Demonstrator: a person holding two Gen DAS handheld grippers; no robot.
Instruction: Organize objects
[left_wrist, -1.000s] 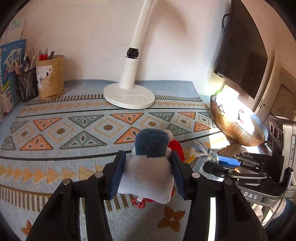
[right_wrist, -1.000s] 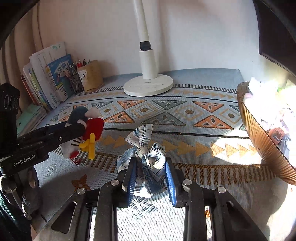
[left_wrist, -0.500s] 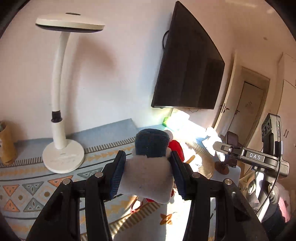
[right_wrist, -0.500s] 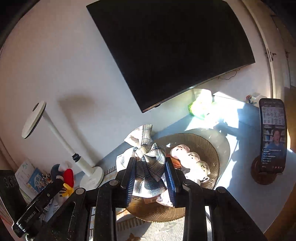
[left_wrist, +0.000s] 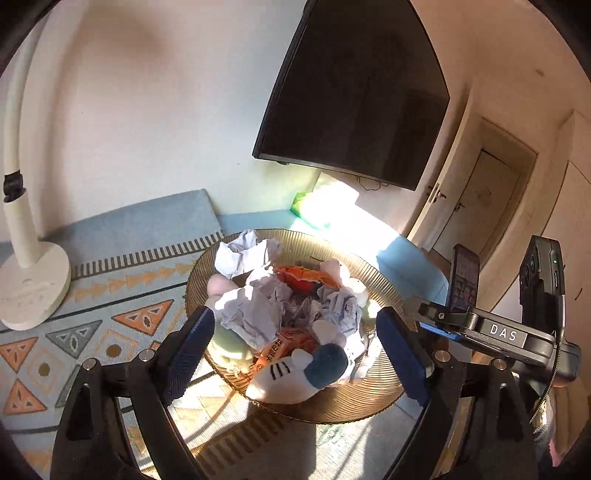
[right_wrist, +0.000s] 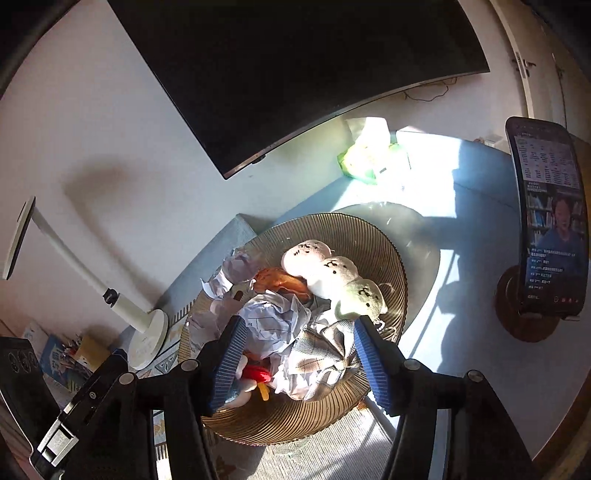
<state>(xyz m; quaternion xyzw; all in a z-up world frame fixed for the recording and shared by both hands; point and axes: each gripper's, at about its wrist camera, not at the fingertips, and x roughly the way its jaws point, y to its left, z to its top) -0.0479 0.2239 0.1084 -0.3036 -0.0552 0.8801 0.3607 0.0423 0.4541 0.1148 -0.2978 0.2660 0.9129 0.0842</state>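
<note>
Basket crammed — paper, plush toy; lamp beside.

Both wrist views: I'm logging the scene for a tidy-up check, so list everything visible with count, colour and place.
Ribbed amber bowl: one, on the mat's edge.
Crumpled paper balls: several, white, in the bowl.
Blue-capped white plush toy: one, at the bowl's near rim.
Checked cloth bow: one, grey-white, in the bowl.
Round plush dumplings: three, cream, in the bowl.
White desk lamp: one, on the patterned mat.
Black wall screen: one.
Phone on stand: one, at the right.
Left hand-held gripper: jaws opening, empty.
Right hand-held gripper: jaws opening, empty.
</note>
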